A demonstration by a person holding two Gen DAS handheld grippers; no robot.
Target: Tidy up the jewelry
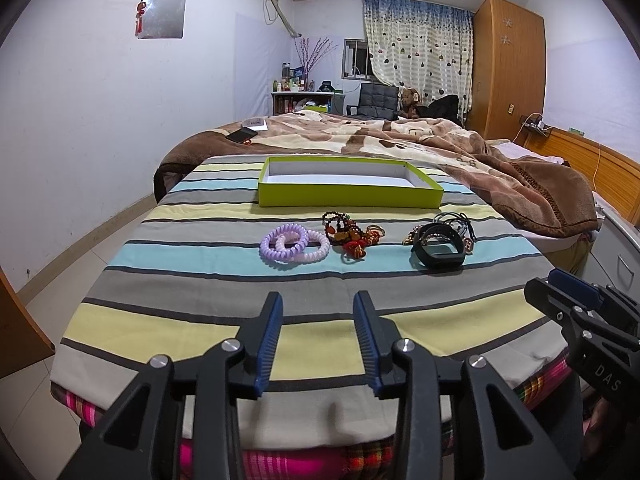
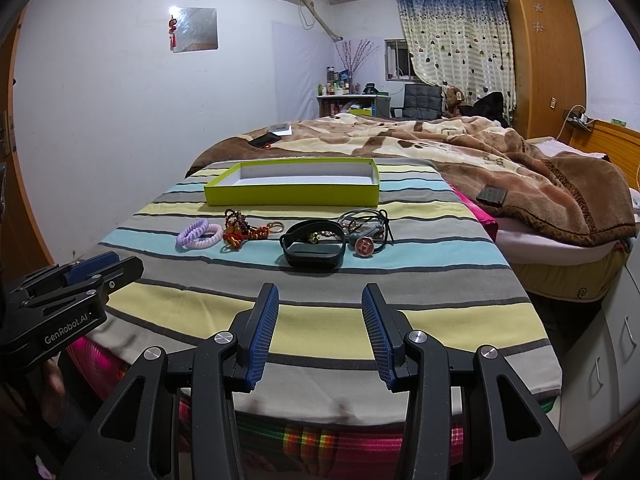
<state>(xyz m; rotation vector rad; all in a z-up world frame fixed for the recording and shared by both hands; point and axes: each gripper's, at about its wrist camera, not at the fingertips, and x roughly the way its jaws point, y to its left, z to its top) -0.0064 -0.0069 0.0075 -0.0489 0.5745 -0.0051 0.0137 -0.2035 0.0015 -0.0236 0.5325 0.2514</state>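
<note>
A row of jewelry lies on the striped cloth (image 1: 200,280): two purple and pink coil hair ties (image 1: 294,245) (image 2: 199,234), a brown and red bead bracelet pile (image 1: 352,234) (image 2: 244,229), a black wristband (image 1: 438,249) (image 2: 314,249), and dark cords with a round "H" pendant (image 2: 365,246) (image 1: 460,224). Behind them stands an empty lime-green tray (image 1: 348,196) (image 2: 292,195). My left gripper (image 1: 318,300) is open and empty, short of the hair ties and beads. My right gripper (image 2: 320,294) is open and empty, short of the wristband.
A brown blanket (image 1: 480,152) covers the bed behind and to the right. A phone (image 1: 242,135) and a small box lie on it, and a dark case (image 2: 491,195) lies at its edge. A white drawer unit (image 2: 600,360) stands at the right.
</note>
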